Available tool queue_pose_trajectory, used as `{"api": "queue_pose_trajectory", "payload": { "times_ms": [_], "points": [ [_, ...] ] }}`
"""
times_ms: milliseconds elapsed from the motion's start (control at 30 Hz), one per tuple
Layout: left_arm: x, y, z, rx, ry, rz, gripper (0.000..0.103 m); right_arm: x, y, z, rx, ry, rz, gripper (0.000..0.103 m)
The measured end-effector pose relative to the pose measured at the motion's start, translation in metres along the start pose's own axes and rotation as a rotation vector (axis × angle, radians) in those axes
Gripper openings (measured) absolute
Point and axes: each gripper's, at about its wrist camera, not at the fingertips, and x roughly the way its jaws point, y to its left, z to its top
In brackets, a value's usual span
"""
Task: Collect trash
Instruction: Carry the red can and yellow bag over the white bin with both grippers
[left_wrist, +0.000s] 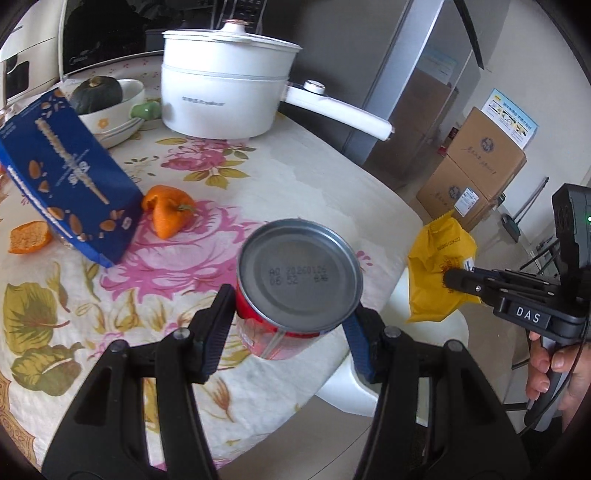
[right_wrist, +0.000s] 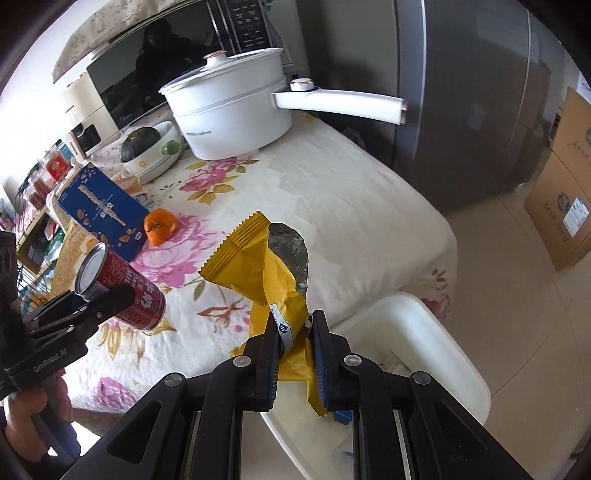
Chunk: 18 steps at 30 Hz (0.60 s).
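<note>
Both tongs loaded, carried out past the tabletop edge.

Left tongs (left_wrist: 291, 317): jaws clamped on a red cylindrical metal drink can (left_wrist: 295, 280), held off the cloth, its grey end turned toward the left wrist camera. It hangs above the rim of the flower-patterned tabletop (left_wrist: 155, 280), close to the white plastic bin (left_wrist: 417, 332) that stands on the floor just beside it.

Right tongs (right_wrist: 293, 343): jaws pressed together on a crumpled yellow foil snack wrapper (right_wrist: 258, 266), silver lining showing at its torn mouth. The wrapper hangs over the near corner of the white bin, as seen from the right wrist. The bin's inside is mostly hidden by the tongs; only a small blue scrap shows low down, so I cannot tell how much is already in it.

Progress, as a judgement: two pieces picked up and nearly at the bin, neither let go. Dropping both is the step in hand.

Left on the cloth: a curled piece of orange peel (left_wrist: 168, 214) touching the corner of a blue cardboard biscuit box (left_wrist: 70, 181), and a second flat orange peel (left_wrist: 29, 236) on the box's far side. The box itself may be trash too; unclear. White lidded electric pot (left_wrist: 225, 85) and green squash in its bowl (left_wrist: 96, 94) look like keepers.

Roughly midway, I'd say.
</note>
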Motion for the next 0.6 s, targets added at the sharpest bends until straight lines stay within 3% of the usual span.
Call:
{"api": "queue_pose_trajectory", "payload": {
  "times_ms": [367,600],
  "points": [
    [0.026,-0.078,-0.02,0.136,0.06,-0.138,0.058,-0.003,-0.084,-0.042,0.145,0.101,-0.11,0.017],
    [0.05,-0.12,-0.038,0.202,0.126,-0.196,0.058,0.001,-0.107,-0.064,0.194,0.17,-0.132,0.017]
  ]
}}
